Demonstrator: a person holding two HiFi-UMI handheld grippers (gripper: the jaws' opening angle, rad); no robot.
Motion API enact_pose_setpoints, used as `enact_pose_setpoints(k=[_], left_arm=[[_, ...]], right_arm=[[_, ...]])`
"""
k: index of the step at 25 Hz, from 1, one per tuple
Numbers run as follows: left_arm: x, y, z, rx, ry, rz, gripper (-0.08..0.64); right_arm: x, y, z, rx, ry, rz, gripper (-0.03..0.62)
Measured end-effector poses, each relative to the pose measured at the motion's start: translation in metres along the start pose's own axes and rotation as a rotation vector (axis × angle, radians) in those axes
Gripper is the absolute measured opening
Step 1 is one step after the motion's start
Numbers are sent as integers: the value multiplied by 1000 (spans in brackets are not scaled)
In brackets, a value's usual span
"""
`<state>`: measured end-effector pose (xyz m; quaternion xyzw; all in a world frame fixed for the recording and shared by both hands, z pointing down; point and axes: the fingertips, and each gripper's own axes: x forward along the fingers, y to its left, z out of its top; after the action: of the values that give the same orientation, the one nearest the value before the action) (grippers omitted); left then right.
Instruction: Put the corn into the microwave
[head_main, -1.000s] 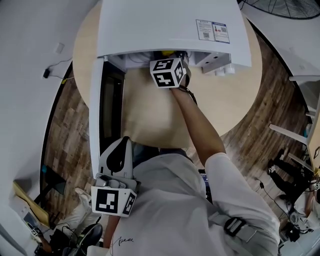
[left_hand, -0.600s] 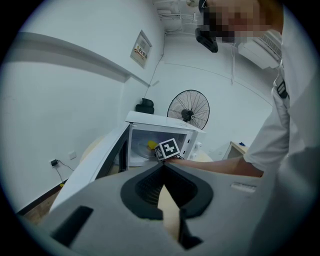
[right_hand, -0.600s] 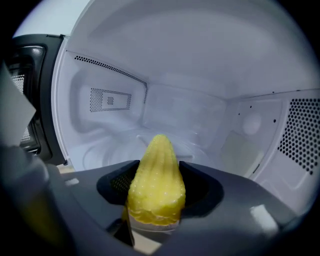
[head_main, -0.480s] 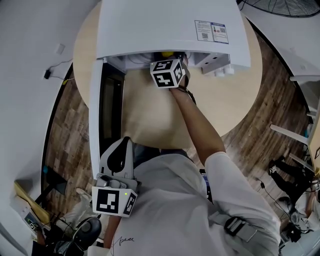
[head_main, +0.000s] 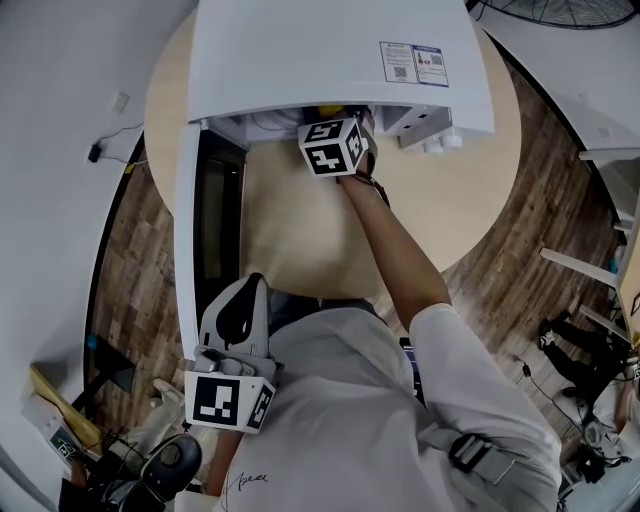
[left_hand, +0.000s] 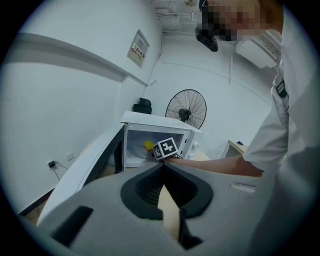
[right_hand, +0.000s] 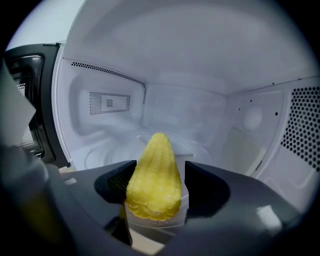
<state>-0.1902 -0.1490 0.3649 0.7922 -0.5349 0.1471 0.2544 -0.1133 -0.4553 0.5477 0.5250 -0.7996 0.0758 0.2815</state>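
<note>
A yellow corn cob (right_hand: 155, 175) stands tip-up on the glass turntable (right_hand: 197, 147) inside the white microwave (head_main: 330, 50). The microwave's door (head_main: 186, 230) is swung wide to the left. My right gripper (right_hand: 159, 170) reaches into the cavity with a jaw on either side of the cob. Its jaws are opening and a thin gap shows at the right pad. From the head view only its marker cube (head_main: 333, 147) shows at the oven mouth. My left gripper (left_hand: 163, 167) hangs back near the table edge, shut and empty. The corn (left_hand: 148, 145) also shows from there.
The microwave sits at the far side of a round wooden table (head_main: 300, 230). The open door juts toward me along the left. A floor fan (left_hand: 186, 106) stands behind the oven. The perforated cavity wall (right_hand: 300, 125) is close on the right.
The head view has shifted very slightly. Both grippers keep their places, the right one's cube still at the oven mouth.
</note>
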Motion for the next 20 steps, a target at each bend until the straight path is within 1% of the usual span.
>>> enact_pose_setpoints(k=[6,15,20], left_arm=[[1,-10,-2,8,4,-17,-8],[-2,-21,-2,18,-8,-23,-8],[-5,-27,-2,26,-12,-26,-8]], right_arm=[[-7,3,-1,38,-5,34,341],[-20,13,-1,87,-16,72,354],[-28,12,3,92,-28,68,354]])
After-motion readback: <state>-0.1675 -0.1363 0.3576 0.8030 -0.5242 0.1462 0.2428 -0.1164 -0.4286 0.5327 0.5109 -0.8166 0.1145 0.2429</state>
